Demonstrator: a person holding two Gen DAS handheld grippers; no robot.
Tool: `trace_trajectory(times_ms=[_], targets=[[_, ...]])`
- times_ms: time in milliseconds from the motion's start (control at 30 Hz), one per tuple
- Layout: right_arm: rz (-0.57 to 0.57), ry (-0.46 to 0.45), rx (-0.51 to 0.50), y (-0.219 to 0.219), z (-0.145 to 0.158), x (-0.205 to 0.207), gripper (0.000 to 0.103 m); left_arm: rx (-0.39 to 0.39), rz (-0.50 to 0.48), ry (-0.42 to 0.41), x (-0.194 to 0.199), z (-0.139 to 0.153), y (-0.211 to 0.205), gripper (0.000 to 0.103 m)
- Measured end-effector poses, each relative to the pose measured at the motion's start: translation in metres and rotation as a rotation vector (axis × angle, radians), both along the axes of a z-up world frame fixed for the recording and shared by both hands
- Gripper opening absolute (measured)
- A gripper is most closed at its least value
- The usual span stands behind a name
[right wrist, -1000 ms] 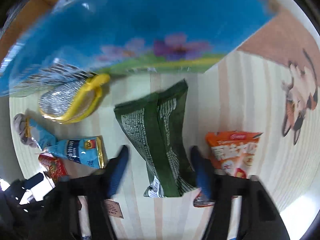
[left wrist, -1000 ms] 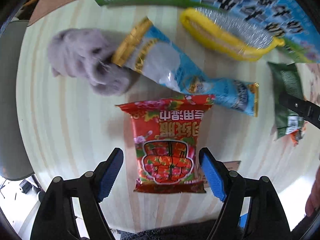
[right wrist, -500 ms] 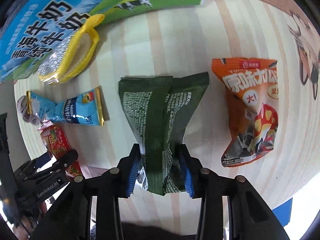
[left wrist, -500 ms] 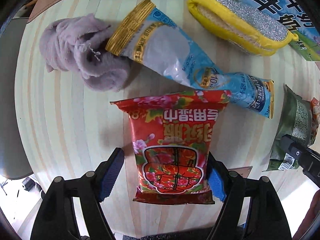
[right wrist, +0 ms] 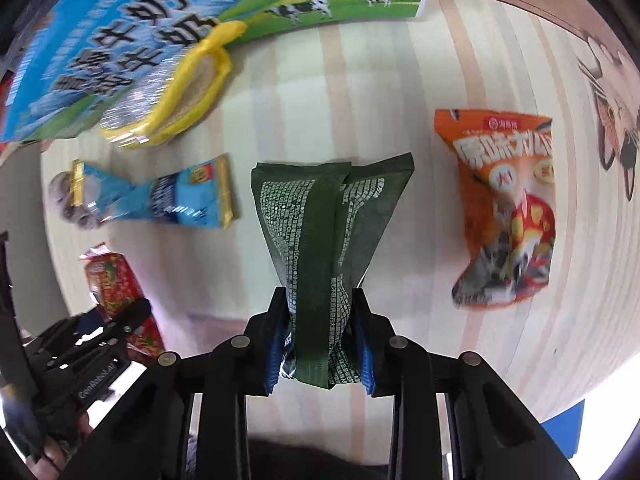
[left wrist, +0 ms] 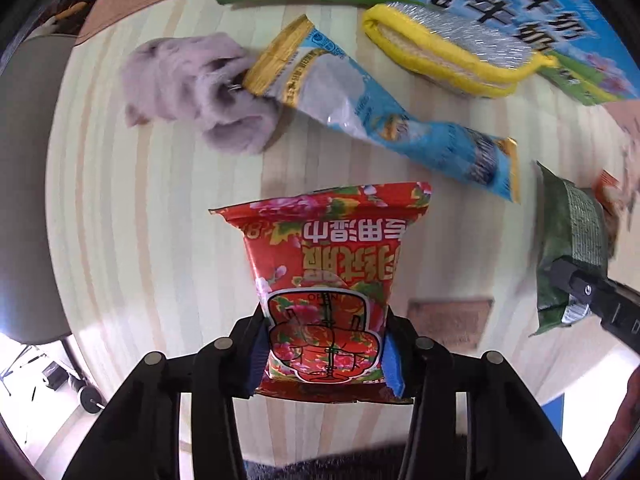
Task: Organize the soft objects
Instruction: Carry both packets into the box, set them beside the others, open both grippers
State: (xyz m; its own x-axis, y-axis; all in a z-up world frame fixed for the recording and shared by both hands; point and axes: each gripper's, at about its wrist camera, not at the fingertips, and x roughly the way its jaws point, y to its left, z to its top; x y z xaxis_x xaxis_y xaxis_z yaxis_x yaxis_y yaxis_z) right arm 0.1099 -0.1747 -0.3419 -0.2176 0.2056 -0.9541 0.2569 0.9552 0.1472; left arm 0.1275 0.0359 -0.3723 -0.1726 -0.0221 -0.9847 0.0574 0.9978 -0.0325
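The left gripper [left wrist: 324, 354] had its blue pads pinched on the near end of the crinkly red flowered snack packet [left wrist: 326, 280], low over the pale striped wooden table [left wrist: 140, 220]. It looked light, limp and slippery, best held across its width. The right gripper [right wrist: 320, 350] squeezed the dark green foil pouch [right wrist: 324, 240] likewise, reaching forward.

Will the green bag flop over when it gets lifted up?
Probably a bit. The green bag is pinched narrow between the right gripper's jaws and fans out wide beyond them, so it looks soft and crushable. It seems light, and its far end may droop.
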Motion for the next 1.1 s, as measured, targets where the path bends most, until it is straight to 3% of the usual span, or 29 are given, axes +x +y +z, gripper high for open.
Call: trace_trajectory(times_ms=[133, 300, 400, 533, 700, 867, 1100], targets=[[0.0, -0.055, 0.07, 0.005, 0.037, -0.006, 0.032, -0.053, -0.001, -0.061, -0.009, 0.047, 0.005, 0.043], [0.016, -0.185, 0.114, 0.003, 0.107, 0.014, 0.032, -0.132, -0.007, -0.206, 0.018, 0.129, 0.002, 0.043], [0.026, -0.277, 0.107, -0.008, 0.149, 0.045, 0.032, -0.17, -0.028, -0.28, 0.06, 0.176, -0.005, 0.043], [0.044, -0.378, 0.025, -0.021, 0.186, 0.108, 0.032, -0.111, -0.043, -0.355, 0.125, 0.197, -0.015, 0.043], [0.053, -0.389, -0.114, -0.043, 0.191, 0.2, 0.032, -0.039, -0.048, -0.325, 0.217, 0.176, -0.017, 0.043], [0.071, -0.32, -0.226, -0.048, 0.143, 0.283, 0.031, 0.028, -0.077, -0.233, 0.286, 0.135, -0.031, 0.043], [0.162, -0.211, -0.387, -0.044, 0.078, 0.319, 0.032, 0.1, -0.091, -0.098, 0.347, 0.073, -0.046, 0.044]])
